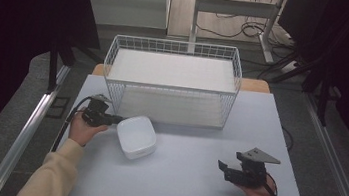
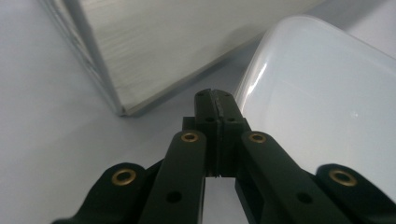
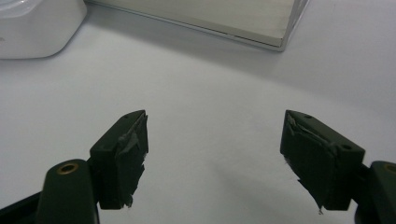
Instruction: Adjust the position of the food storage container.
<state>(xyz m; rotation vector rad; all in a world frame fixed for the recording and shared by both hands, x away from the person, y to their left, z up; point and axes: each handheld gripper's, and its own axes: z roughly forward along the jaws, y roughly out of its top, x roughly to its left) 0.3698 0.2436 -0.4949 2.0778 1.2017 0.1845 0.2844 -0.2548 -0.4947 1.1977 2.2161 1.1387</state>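
Left gripper (image 2: 218,100): jaws pressed together, nothing between them, tips just beside the rim of the white dish (image 2: 322,93), which lies at their 2 o'clock. Right gripper (image 3: 215,140): jaws spread wide over bare table (image 3: 205,74), gripping nothing. In the high view the dish (image 1: 136,136) sits left of centre, the wire basket (image 1: 172,80) at its 12 o'clock, the right gripper (image 1: 224,168) at its 4 o'clock, well apart.

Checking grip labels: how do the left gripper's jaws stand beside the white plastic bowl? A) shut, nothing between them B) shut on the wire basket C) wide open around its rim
A: in the left gripper view the left gripper has its jaws pressed together, empty, beside the white plastic bowl.
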